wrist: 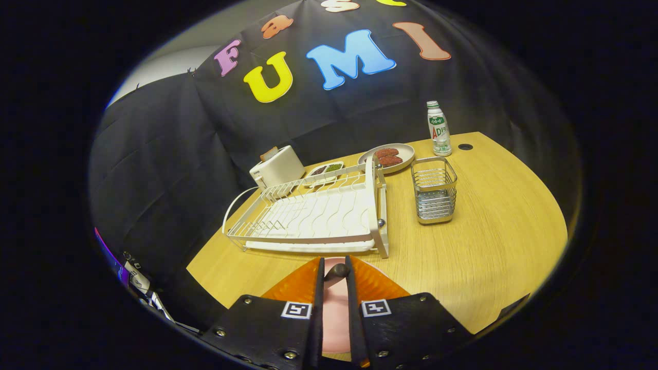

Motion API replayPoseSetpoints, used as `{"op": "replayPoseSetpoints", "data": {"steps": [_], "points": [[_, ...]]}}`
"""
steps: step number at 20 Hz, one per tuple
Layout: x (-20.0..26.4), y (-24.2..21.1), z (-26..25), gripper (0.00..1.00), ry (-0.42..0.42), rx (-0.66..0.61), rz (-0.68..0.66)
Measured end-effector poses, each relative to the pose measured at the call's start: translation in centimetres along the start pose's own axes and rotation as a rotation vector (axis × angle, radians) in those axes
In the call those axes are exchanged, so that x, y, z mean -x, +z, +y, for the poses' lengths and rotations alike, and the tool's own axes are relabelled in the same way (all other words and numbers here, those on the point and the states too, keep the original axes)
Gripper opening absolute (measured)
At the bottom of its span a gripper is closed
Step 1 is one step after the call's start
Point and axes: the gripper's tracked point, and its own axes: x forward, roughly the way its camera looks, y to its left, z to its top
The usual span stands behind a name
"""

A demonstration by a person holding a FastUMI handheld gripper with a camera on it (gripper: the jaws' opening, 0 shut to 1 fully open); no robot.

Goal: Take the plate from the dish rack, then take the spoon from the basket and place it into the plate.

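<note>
gripper (335, 271) pinching spoon (336, 271) over pink plate (335, 313), rack (313, 213) just ahead

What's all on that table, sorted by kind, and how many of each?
Racks and baskets: 2, the dish rack and wire basket
Dishes: 3, pink plate, food plate, divided dish
Spoons: 1, spoon between the gripper fingers
Bottles: 1, bottle
Toasters: 1, toaster
Total: 8

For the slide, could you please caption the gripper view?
Gripper shut on the spoon above the pink plate, with the dish rack and basket beyond.
</note>
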Motion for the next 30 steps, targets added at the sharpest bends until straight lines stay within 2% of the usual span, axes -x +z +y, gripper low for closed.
{"op": "replayPoseSetpoints", "data": {"steps": [4, 9, 18, 23, 26, 30], "points": [[0.6, -0.4, -1.1, 0.22, -0.011, 0.001, 0.017], [0.4, -1.4, -3.1, 0.30, -0.042, -0.010, 0.044], [0.7, -1.3, -4.2, 0.39, -0.091, 0.100, 0.046], [1.3, -0.6, -5.2, 0.43, -0.156, 0.206, 0.040], [1.9, 0.9, -5.3, 0.48, -0.174, 0.223, 0.009], [3.3, 4.8, -5.6, 0.48, -0.211, 0.258, -0.083]]}}
